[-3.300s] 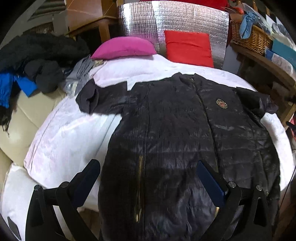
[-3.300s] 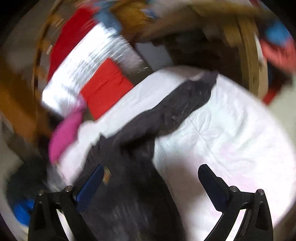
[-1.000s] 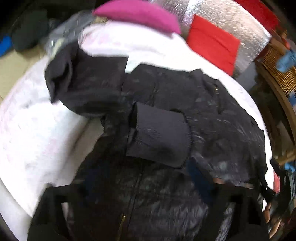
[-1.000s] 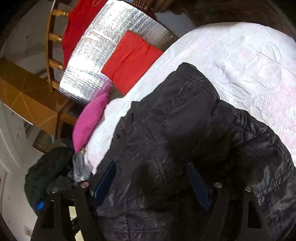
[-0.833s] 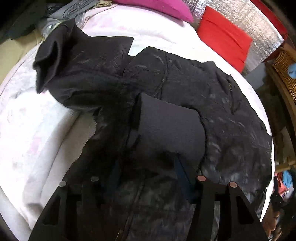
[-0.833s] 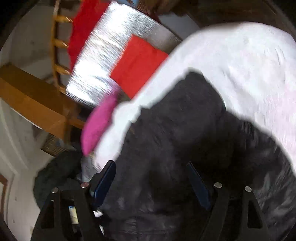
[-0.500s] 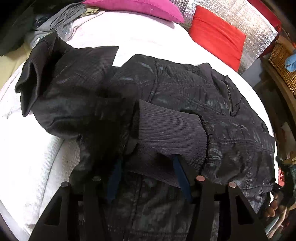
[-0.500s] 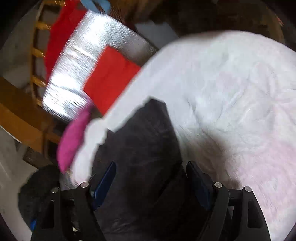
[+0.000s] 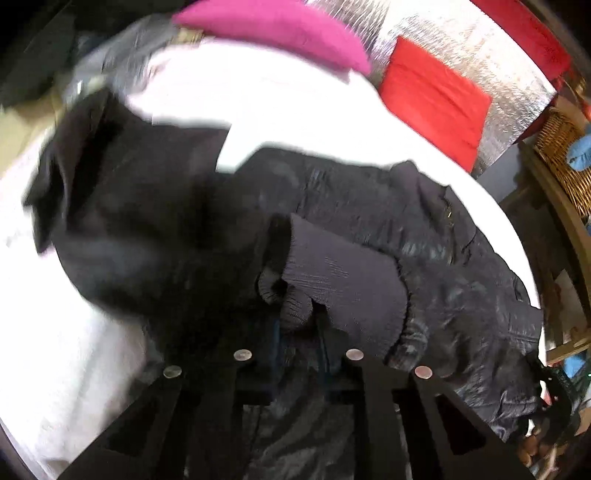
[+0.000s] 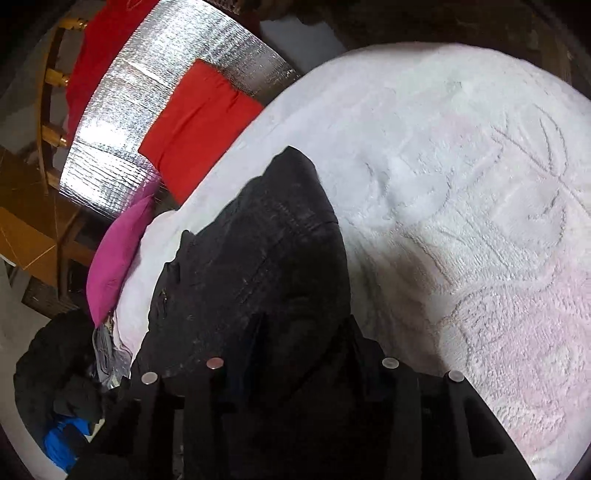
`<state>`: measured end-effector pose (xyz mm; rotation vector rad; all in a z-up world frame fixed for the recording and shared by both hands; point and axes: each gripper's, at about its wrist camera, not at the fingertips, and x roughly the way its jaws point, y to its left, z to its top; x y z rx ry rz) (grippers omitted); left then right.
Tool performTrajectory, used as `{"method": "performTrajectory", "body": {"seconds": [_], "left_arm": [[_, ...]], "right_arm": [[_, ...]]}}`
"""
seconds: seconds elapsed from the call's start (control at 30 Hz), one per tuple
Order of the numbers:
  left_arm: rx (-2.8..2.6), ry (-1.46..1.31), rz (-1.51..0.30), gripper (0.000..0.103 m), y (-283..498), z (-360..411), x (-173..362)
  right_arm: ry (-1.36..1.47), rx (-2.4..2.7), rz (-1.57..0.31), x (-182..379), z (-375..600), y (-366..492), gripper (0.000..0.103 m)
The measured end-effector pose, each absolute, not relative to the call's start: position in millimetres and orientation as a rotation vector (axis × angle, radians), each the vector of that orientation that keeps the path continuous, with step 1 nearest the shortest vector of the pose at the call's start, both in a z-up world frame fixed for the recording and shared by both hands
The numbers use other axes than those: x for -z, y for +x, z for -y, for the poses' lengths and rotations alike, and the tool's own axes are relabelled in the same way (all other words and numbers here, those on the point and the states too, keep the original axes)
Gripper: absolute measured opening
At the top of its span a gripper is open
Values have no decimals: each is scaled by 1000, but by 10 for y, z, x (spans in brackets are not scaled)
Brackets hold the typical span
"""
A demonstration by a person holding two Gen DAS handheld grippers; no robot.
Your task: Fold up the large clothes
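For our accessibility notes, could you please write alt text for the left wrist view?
The left gripper, jaws closing, pinches the ribbed cuff of a black padded jacket spread on a white bedspread. A pink pillow and a red pillow lie beyond.

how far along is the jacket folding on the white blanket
Early. Done: one sleeve lies folded across the black quilted jacket, its ribbed knit cuff resting on the chest. In hand: the left gripper jaws are closing on that cuff's edge; the right gripper jaws are closing over jacket fabric. Left: the other sleeve is sprawled on the white blanket, and the body is unfolded.
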<state>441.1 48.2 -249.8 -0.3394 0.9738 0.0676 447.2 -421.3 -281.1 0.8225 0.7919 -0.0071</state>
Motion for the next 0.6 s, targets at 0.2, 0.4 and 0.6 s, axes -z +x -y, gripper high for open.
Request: {"method": "performTrajectory", "body": {"seconds": [0.2, 0.4, 0.6], "left_arm": [[-143, -110, -990, 18, 4574, -396, 2534], [-24, -98, -1032, 42, 4341, -569, 2492], [-102, -75, -842, 86, 3941, -1115, 1901]], "right_arm": [[739, 45, -832, 2770, 4031, 4502, 47], [719, 126, -823, 2621, 3990, 4434, 71], [660, 124, -631, 2234, 3871, 4141, 80]]}}
